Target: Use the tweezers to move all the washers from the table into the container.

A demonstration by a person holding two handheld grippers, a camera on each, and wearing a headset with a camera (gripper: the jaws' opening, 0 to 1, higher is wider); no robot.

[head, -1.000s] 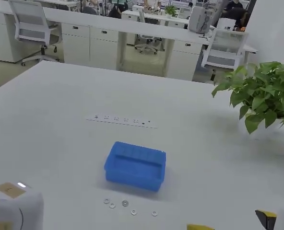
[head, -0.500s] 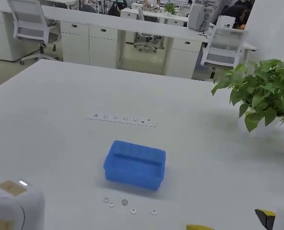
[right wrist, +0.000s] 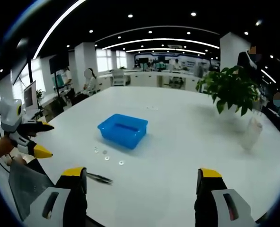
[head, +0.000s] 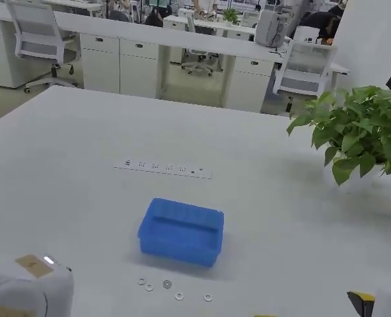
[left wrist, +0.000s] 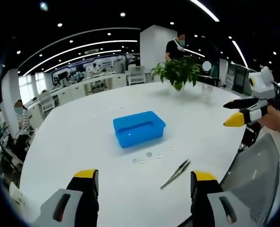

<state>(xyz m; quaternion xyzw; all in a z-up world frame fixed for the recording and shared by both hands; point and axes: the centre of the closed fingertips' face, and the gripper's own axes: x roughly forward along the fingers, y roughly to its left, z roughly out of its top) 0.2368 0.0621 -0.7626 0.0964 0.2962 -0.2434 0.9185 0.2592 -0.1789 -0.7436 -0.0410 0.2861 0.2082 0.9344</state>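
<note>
**Both tools wide apart, tweezers lying untouched on the counter**

The left tool and the right tool are each hovering with yellow-tipped jaws spread wide, gripping nothing. The blue container is sitting open on the white counter. Five washers are lying in a loose row just in front of its near wall, apart from it.

A tan sticker is showing on a white tool body at the lower left of the head view, its print too blurred to read. The markings on the socket strip set into the counter beyond the container are too small to read.

The two gripper views are adding the tweezers, which are lying flat on the counter near the washers, on the side away from the container. Each of these views is also catching the opposite tool held above the counter's edge. A leafy potted plant is standing well to the right of the container.
</note>
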